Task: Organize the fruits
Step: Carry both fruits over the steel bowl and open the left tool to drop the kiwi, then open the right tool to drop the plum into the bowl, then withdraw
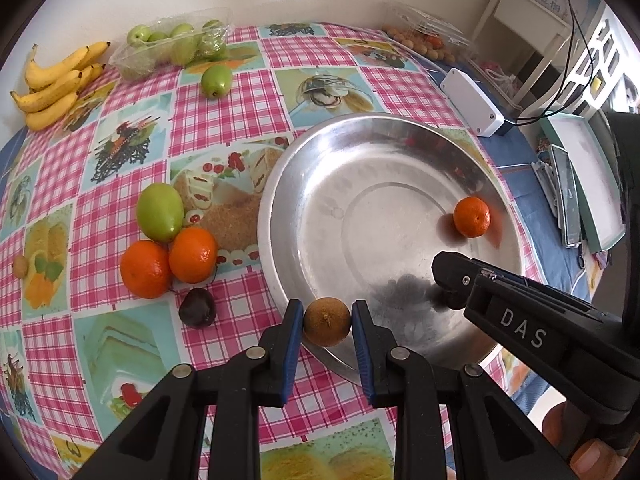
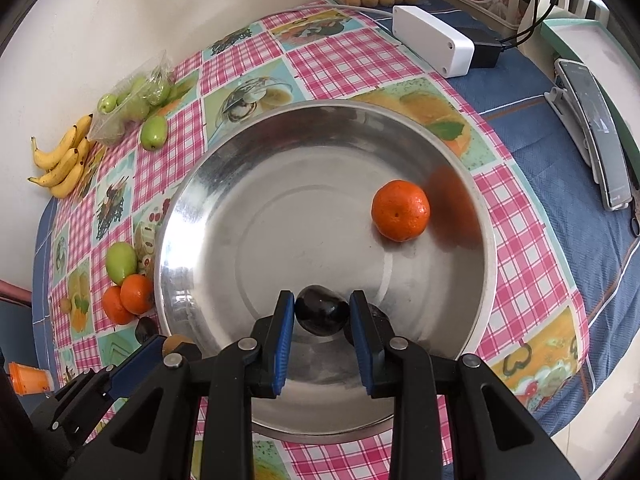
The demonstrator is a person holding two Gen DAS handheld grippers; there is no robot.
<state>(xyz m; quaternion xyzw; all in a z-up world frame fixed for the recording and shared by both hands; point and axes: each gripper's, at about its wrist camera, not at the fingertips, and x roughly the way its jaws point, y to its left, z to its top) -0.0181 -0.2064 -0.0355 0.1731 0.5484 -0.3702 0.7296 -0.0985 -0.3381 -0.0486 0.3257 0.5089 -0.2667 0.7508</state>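
A table covered in a pink checked cloth with food pictures carries loose fruit and a large steel bowl. Along the table's far edge, by the wall, lie a bunch of bananas and a clear plastic tray holding several green fruits, with one more green fruit loose just in front of it. At the far right corner sits a second clear tray with small tan fruits beside it, and a white box near it. Beside the bowl's left rim, a green fruit, two oranges and a dark plum cluster together, touching or nearly so; nothing stands between them and the bowl. The left hand-held gripper is clamped on a small brown fruit, held over the bowl's near rim. The right hand-held gripper is clamped on a dark glossy fruit, low inside the bowl near its near wall. The bowl otherwise holds a single orange, lying against its right inner wall, well apart from both hand-held grippers.
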